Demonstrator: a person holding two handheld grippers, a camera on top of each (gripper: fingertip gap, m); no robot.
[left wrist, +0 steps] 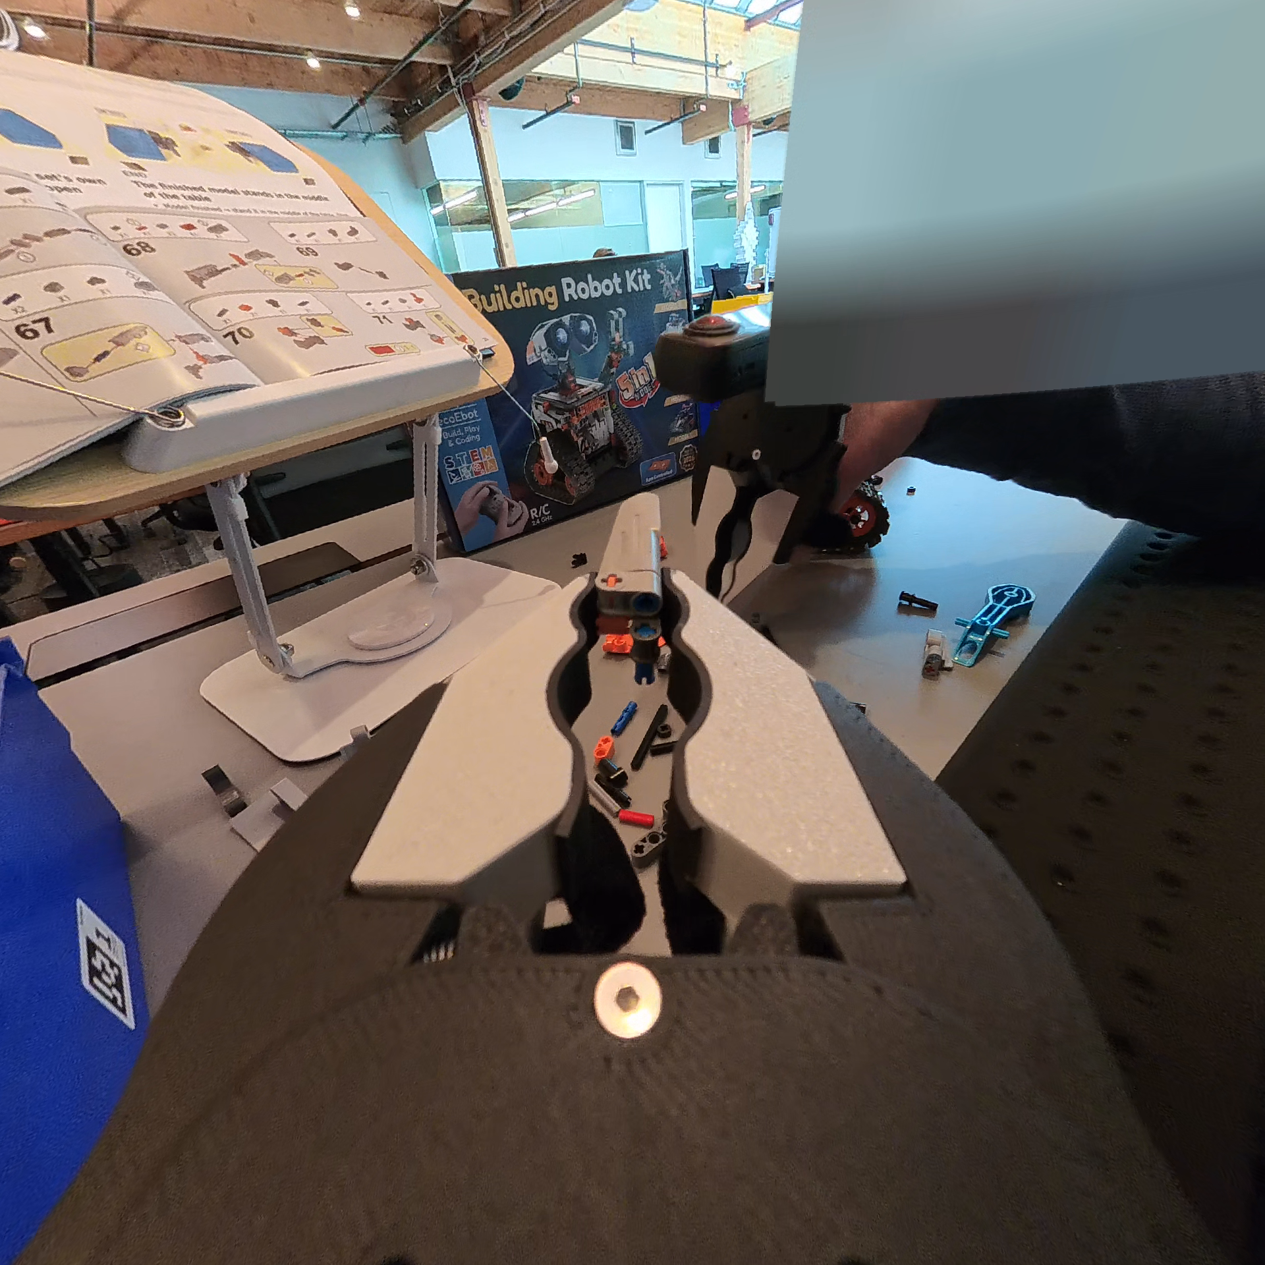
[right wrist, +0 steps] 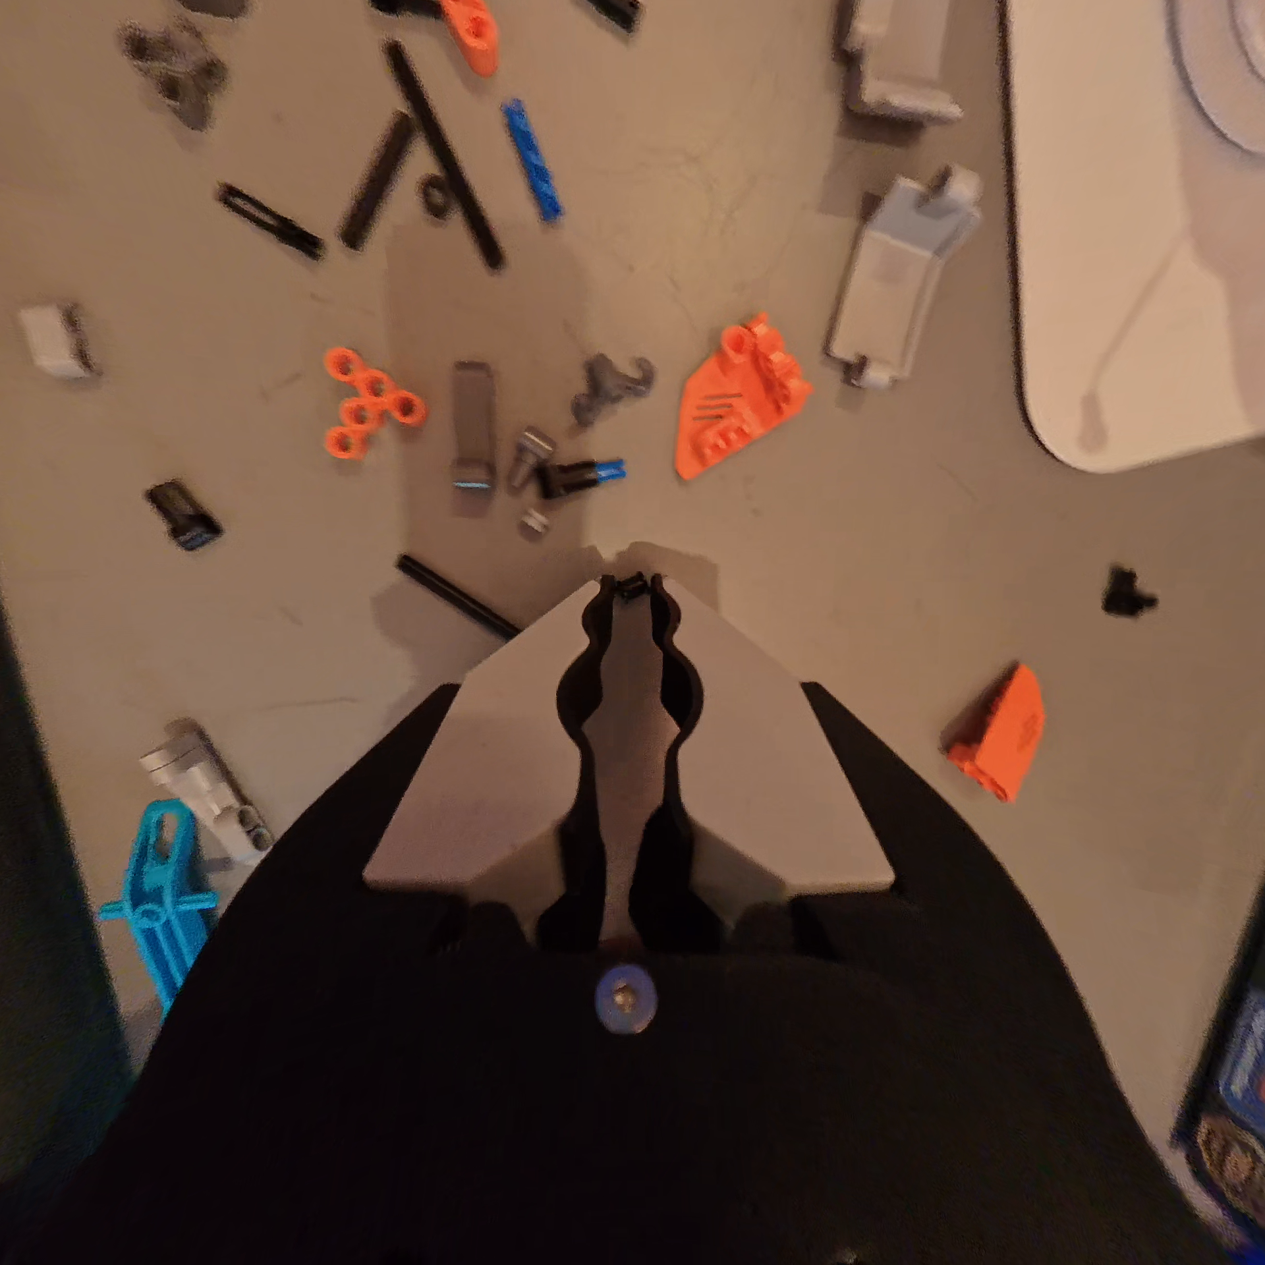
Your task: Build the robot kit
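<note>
Jaws of the left gripper squeeze a long grey block with orange and blue bits, held up over the table. The right gripper is almost closed, pinching a tiny black piece just above the table. Only the left view shows the open booklet and the kit box; only the right view looks straight down on the orange ring piece and orange wedge.

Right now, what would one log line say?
left gripper: shut on grey motor block | right gripper: shut on small black pin | over table, loose parts
</note>
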